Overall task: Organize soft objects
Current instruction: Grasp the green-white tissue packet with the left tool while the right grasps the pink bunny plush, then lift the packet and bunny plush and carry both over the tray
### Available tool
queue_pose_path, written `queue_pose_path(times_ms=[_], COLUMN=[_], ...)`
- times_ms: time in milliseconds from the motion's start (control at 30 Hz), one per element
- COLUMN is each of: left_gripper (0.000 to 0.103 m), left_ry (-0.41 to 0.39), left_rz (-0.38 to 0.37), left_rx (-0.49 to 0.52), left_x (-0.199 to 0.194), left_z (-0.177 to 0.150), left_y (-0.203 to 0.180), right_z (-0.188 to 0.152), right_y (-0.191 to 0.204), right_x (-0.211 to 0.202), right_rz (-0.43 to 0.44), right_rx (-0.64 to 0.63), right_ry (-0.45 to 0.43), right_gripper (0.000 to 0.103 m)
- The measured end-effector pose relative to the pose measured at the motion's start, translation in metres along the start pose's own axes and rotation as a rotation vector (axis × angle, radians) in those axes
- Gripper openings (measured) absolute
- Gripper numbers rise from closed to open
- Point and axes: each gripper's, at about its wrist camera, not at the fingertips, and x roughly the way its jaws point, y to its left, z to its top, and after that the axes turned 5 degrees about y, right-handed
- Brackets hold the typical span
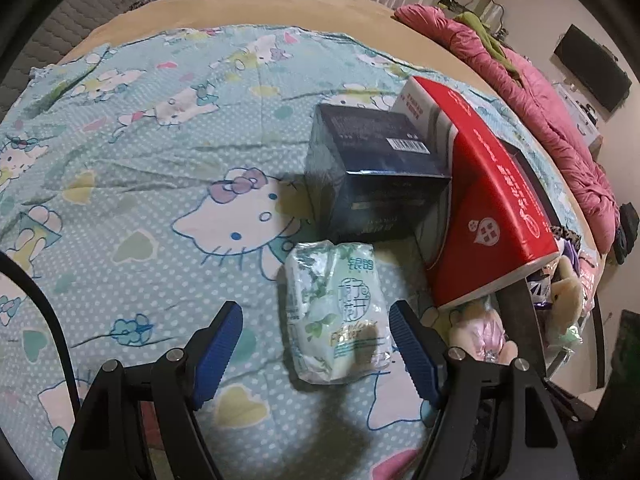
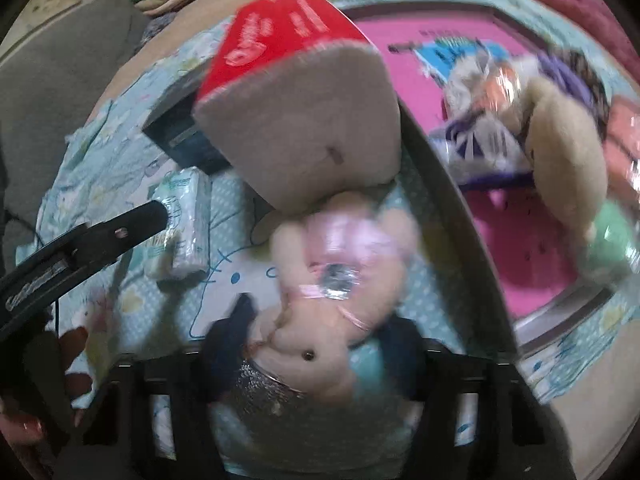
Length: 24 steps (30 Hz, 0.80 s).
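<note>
A soft tissue pack (image 1: 338, 312) in green-printed wrap lies on the Hello Kitty sheet (image 1: 160, 160). My left gripper (image 1: 316, 344) is open around its near end, blue pads on both sides, not touching. The pack also shows in the right wrist view (image 2: 186, 224). My right gripper (image 2: 316, 344) is shut on a pink plush bunny (image 2: 332, 288) in clear wrap, held just above the sheet. The bunny also shows in the left wrist view (image 1: 476, 332). A pink tray (image 2: 520, 200) at right holds a beige plush toy (image 2: 560, 140) and other wrapped soft things.
A dark blue box (image 1: 376, 172) and a red-and-white box (image 1: 488, 200) stand right behind the tissue pack. A pink quilt (image 1: 540, 100) lies along the far bed edge. The left gripper's arm (image 2: 80, 248) crosses the right wrist view.
</note>
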Motion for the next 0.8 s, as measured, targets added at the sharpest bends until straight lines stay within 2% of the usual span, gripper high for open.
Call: queue_pose_path(times_ms=[233, 300, 333, 367, 433, 633, 800], left_gripper=[0.075, 0.073, 0.068, 0.056, 0.051, 0.046, 0.046], left_ry=[0.032, 0.026, 0.026, 0.025, 0.021, -0.001, -0.081], left_rz=[0.039, 0.044, 0.036, 0.020, 0.010, -0.012, 0.000], left_rx=[0.038, 0.045, 0.043, 0.038, 0.029, 0.025, 0.053], left_x=[0.019, 0.021, 0.021, 0.021, 0.020, 0.006, -0.030], left_z=[0.001, 0.000, 0.000, 0.000, 0.000, -0.002, -0.008], left_y=[-0.015, -0.017, -0.016, -0.016, -0.014, -0.014, -0.028], right_z=[-0.009, -0.011, -0.011, -0.012, -0.010, -0.008, -0.006], right_y=[0.008, 0.002, -0.001, -0.004, -0.006, -0.007, -0.020], right_x=[-0.008, -0.019, -0.024, -0.032, -0.043, -0.071, -0.091], right_rz=[-0.031, -0.019, -0.004, 0.007, 0.037, 0.091, 0.130], right_rx=[-0.180, -0.184, -0.179, -0.181, -0.181, -0.201, -0.182], right_ry=[-0.017, -0.038, -0.049, -0.070, -0.101, -0.186, -0.235], right_gripper=[0.047, 0.046, 0.046, 0.046, 0.046, 0.046, 0.047])
